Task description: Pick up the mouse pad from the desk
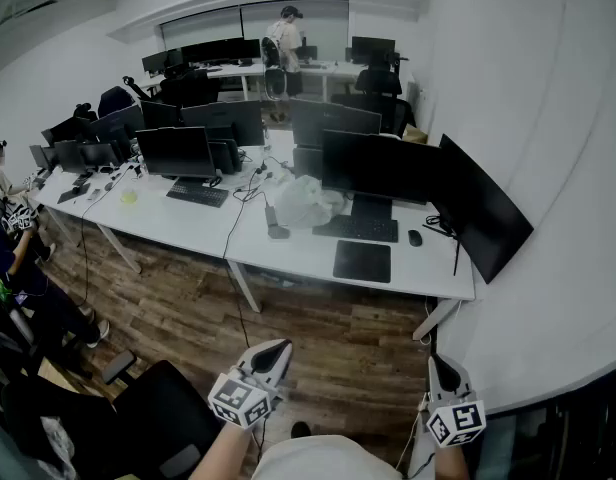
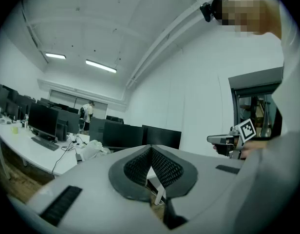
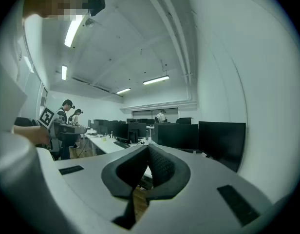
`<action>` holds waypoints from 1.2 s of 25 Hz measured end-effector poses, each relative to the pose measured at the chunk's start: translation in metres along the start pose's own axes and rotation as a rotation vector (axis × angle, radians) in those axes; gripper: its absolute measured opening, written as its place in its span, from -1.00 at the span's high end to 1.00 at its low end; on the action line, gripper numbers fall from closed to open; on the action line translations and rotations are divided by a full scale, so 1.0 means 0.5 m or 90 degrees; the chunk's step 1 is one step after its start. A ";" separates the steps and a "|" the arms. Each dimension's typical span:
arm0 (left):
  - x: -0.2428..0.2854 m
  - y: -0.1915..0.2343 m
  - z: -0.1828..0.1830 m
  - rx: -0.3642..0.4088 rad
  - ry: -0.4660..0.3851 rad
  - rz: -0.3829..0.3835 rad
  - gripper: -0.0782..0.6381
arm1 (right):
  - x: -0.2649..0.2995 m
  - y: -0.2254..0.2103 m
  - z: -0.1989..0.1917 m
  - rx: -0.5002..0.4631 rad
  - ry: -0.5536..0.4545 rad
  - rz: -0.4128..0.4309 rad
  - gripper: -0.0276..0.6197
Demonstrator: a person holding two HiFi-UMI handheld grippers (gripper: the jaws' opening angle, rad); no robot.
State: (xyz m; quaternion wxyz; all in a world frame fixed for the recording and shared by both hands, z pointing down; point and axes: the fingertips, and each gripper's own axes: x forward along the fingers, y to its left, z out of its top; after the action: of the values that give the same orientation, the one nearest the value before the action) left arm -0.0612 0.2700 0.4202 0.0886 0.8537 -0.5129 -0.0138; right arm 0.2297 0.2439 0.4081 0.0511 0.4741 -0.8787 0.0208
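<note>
The black mouse pad [image 1: 362, 260] lies flat on the white desk [image 1: 288, 253], near its front edge and in front of a black keyboard [image 1: 358, 229]. Both grippers hang low by my body, well short of the desk and over the wooden floor. In the head view my left gripper [image 1: 273, 352] is at bottom centre and my right gripper [image 1: 443, 370] at bottom right. In the left gripper view the left gripper [image 2: 150, 150] has its ribbed pads meeting at the tip, with nothing between them. In the right gripper view the right gripper [image 3: 148, 148] is likewise shut and empty.
Several black monitors [image 1: 378, 165] stand along the desk, and a large one [image 1: 483, 208] is angled at its right end. A mouse [image 1: 415, 237] lies right of the keyboard and a crumpled white bag [image 1: 304, 200] to its left. A black office chair [image 1: 158, 408] stands at my lower left. People sit at far left.
</note>
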 end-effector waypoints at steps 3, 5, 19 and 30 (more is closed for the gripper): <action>-0.009 0.006 -0.003 -0.005 -0.003 0.008 0.73 | -0.003 0.002 -0.001 -0.001 -0.005 0.005 0.88; -0.010 0.005 0.000 -0.006 -0.006 0.009 0.73 | -0.005 0.003 0.002 -0.002 -0.005 0.007 0.88; -0.014 0.007 -0.001 -0.010 -0.009 0.013 0.73 | 0.007 0.020 0.012 -0.004 -0.021 0.010 0.88; -0.008 0.004 -0.005 -0.002 -0.004 -0.011 0.73 | 0.032 0.048 0.008 0.008 -0.013 -0.006 0.74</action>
State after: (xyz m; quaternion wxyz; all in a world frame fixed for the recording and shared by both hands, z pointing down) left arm -0.0646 0.2727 0.4229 0.0883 0.8581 -0.5055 -0.0178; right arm 0.2007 0.2434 0.4064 0.0395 0.4786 -0.8769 0.0213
